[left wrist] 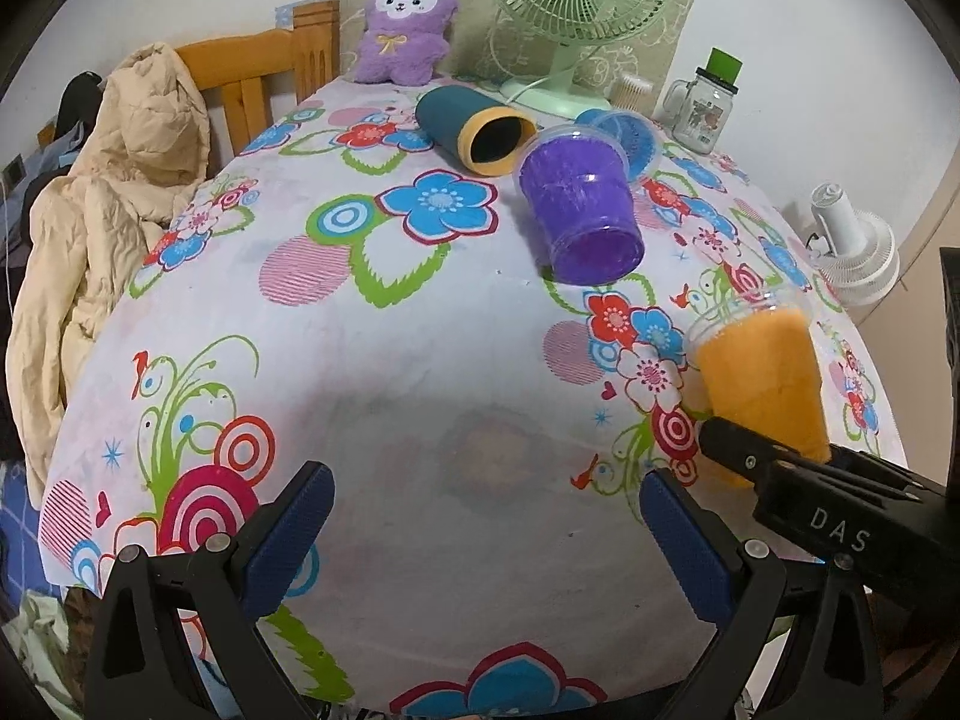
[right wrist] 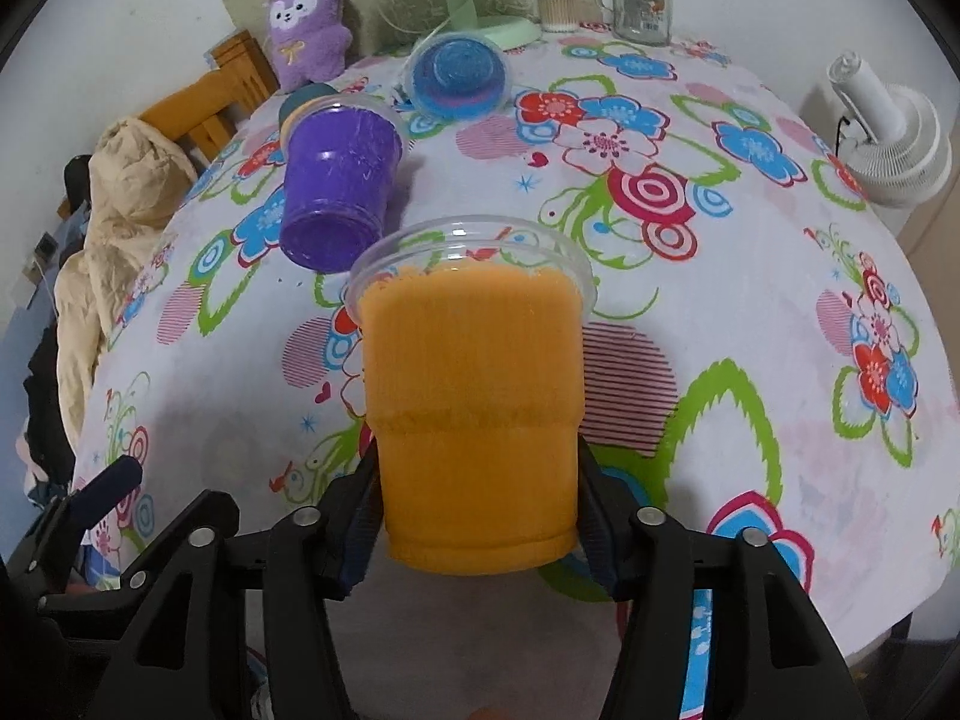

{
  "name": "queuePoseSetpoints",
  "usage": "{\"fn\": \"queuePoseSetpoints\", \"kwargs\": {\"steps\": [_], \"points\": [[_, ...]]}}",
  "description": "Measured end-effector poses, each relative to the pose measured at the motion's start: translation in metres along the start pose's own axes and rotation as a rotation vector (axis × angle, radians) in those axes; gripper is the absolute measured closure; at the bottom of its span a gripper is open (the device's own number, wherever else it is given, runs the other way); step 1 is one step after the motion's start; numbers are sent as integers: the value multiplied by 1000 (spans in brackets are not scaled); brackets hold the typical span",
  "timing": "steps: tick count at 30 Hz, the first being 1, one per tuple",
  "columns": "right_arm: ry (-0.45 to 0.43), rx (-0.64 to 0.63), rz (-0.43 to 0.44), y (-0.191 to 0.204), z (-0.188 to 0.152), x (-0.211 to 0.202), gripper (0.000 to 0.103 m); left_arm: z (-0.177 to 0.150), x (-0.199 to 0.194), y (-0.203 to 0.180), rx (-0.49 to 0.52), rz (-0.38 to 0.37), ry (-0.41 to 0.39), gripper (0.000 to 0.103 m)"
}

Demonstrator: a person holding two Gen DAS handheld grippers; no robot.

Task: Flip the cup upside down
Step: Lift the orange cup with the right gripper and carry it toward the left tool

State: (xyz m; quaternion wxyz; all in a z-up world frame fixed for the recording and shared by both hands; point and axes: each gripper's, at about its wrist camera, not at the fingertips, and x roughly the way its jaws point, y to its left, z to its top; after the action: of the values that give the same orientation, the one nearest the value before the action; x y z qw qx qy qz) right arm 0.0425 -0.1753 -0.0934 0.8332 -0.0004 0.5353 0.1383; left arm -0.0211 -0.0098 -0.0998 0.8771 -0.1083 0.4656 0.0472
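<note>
I hold the orange cup in my right gripper; its two fingers pinch the cup on both sides close to the base, and the clear rim points away from me toward the far side of the table. I cannot tell if the cup touches the cloth or hangs just above it. My left gripper is on the near left with its fingers spread wide and nothing between them.

The grip sits low on a thin plastic wall, so I think the cup may slip or bend when I rotate it. The purple cup lies on its side just beyond on the left, and a wide swing could knock it and make it roll against the blue cup further back.
</note>
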Motion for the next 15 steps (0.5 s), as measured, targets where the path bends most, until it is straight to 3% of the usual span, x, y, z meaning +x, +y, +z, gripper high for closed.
{"fn": "queuePoseSetpoints", "kwargs": {"steps": [6, 11, 15], "points": [[-20, -6, 62, -7, 4, -15, 27, 4, -3, 1, -13, -3, -6, 0], [-52, 28, 160, -25, 8, -42, 26, 10, -8, -5, -14, -15, -17, 0], [-123, 50, 163, -44, 9, -72, 23, 15, -11, -17, 6, -32, -24, 0]]}}
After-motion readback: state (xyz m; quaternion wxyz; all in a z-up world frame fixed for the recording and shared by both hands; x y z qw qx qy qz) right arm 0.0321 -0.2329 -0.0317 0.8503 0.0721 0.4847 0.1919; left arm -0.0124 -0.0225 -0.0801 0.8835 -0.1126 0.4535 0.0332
